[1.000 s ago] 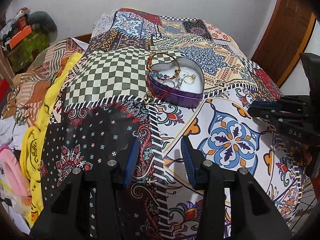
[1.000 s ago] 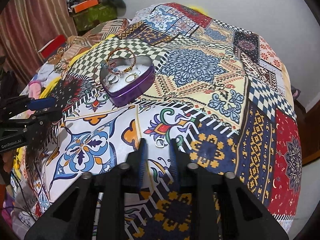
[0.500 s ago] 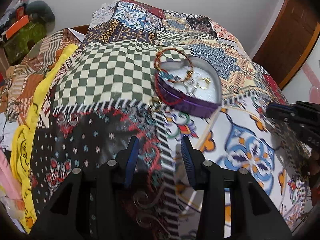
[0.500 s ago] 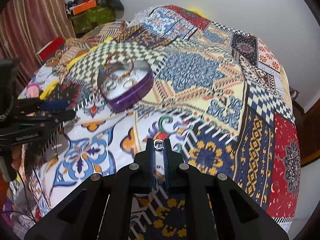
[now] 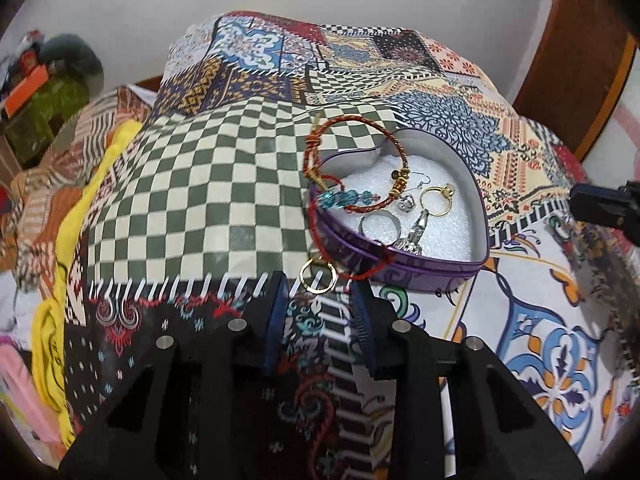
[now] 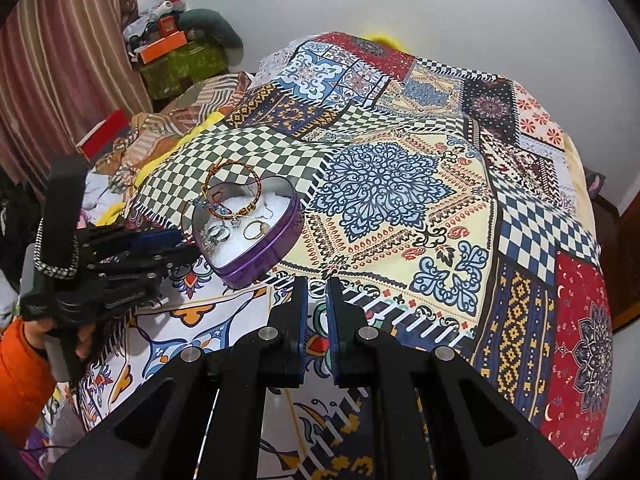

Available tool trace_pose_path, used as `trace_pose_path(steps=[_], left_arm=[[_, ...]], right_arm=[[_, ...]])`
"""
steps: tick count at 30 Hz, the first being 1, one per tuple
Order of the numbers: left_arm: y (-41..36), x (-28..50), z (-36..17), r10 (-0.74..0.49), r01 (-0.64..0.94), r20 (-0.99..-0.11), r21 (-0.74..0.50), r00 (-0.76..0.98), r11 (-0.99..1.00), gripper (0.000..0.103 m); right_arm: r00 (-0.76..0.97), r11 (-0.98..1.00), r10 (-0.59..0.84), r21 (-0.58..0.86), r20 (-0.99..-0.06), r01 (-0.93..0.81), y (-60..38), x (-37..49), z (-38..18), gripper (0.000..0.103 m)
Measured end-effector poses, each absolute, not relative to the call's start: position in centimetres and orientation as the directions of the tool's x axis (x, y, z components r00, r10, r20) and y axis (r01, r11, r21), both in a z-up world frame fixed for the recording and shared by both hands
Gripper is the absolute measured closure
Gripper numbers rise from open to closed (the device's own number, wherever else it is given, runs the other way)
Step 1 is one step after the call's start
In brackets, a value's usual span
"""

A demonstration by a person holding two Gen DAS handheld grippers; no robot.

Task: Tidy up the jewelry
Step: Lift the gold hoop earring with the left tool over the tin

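Observation:
A purple heart-shaped tin [image 5: 436, 272] [image 6: 276, 248] sits on the patchwork bedspread and holds a braided bracelet [image 5: 352, 160], a silver band [image 5: 379, 225], a gold ring [image 5: 437, 199] and small earrings. A gold hoop [image 5: 319, 277] lies on the cloth just left of the tin. My left gripper [image 5: 319, 302] is open, its fingertips on either side of the hoop; it also shows in the right wrist view [image 6: 160, 248]. My right gripper [image 6: 317, 294] is shut on a small silver ring [image 6: 316, 288], held above the cloth in front of the tin.
The patchwork bedspread [image 6: 400, 184] covers the bed. Yellow cloth [image 5: 52, 320] and folded clothes lie at the left edge. A green box with orange items [image 6: 180, 60] stands at the back left. A wooden door [image 5: 580, 60] is at the right.
My left gripper moved forward to the gold hoop beside the tin. My right gripper closed on the small silver ring and lifted it toward the tin.

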State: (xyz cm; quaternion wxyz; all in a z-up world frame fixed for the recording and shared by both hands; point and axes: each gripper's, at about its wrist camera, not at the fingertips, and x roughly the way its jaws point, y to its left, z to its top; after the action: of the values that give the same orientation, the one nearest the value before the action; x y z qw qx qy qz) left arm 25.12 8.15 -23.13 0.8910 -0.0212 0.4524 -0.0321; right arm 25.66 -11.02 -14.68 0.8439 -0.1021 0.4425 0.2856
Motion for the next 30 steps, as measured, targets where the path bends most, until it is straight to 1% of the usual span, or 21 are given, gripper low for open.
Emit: trace_pose_path(steps=[2,4,13,20,30], left_arm=[[7.9,25.4,-23.2,-0.077,0.052,-0.806,-0.057,0.587,0.997,0.082],[7.9,25.5,-23.3,-0.083,0.054,-0.805,-0.063,0.587,0.997,0.086],[7.2,23.5,-22.6,-0.055,0.046,-0.802,-0.034,0.595,0.998,0.086],[7.8,21.7,-20.7,-0.058,0.019,-0.779,-0.059,0.624,0.998,0.086],[7.3,20.2,-15.2,-0.064,0.027,-0.688,-0.065,0.723,0.998,0.086]], right_arm=[[0.441,0.818,0.393,0.088,-0.807,-0.569,-11.1,25.8,-14.7,0.095],[0.443,0.819,0.391,0.087,-0.807,-0.567,-11.2,25.9,-14.7,0.095],[0.466,0.818,0.396,0.074,-0.791,-0.57,-10.5,25.6,-13.6,0.095],[0.478,0.807,0.43,0.088,-0.766,-0.584,-9.6,25.1,-12.1,0.095],[0.512,0.79,0.477,0.094,-0.715,-0.605,-8.0,24.6,-9.3,0.095]])
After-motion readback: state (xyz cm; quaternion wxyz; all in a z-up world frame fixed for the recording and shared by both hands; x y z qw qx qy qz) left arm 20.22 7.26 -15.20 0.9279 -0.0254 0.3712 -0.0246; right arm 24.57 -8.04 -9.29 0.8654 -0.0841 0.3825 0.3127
